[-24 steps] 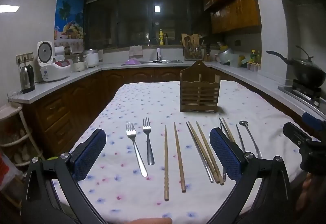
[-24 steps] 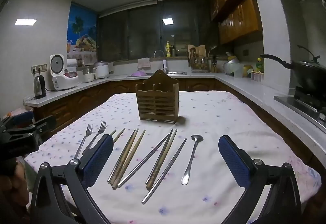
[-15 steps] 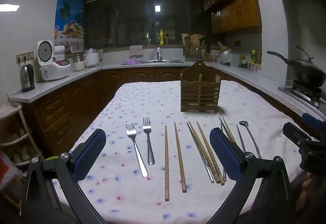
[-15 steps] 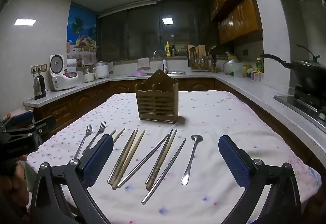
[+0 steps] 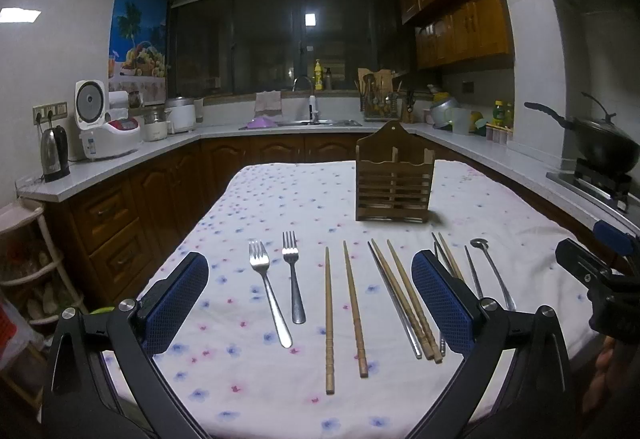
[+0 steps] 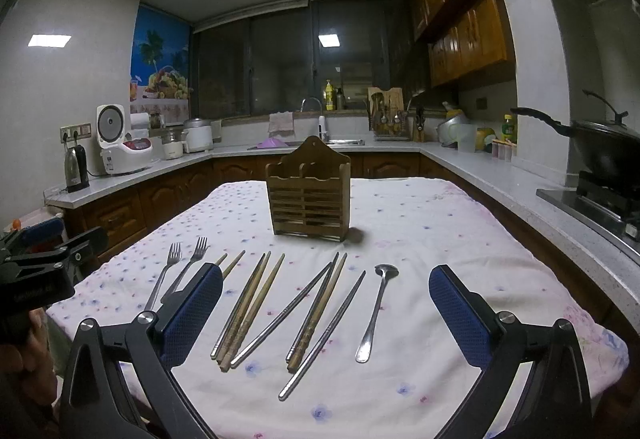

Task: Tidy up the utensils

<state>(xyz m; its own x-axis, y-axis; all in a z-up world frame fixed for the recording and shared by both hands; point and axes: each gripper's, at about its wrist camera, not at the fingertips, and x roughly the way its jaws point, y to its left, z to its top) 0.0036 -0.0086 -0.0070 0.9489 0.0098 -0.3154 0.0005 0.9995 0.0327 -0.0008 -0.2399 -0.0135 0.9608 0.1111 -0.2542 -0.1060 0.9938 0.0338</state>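
Note:
A wooden utensil holder [image 5: 394,179] [image 6: 309,195] stands upright at the far middle of the table. In front of it lie two forks [image 5: 280,287] [image 6: 176,271], several wooden chopsticks [image 5: 344,311] [image 6: 250,309], metal chopsticks [image 6: 324,335] and a metal spoon [image 6: 376,313] [image 5: 490,271], all flat on the flowered cloth. My left gripper [image 5: 310,303] is open and empty above the near edge, over the forks and chopsticks. My right gripper [image 6: 326,319] is open and empty above the chopsticks and spoon.
The table [image 5: 280,199] has a white flowered cloth. Kitchen counters run around it, with a kettle [image 5: 54,153] and rice cooker [image 5: 106,127] at left, a sink [image 5: 320,123] at back, and a wok [image 5: 600,147] on the stove at right.
Both grippers have stayed nearly still, with only a very slight shift of view. Nothing on the table has moved.

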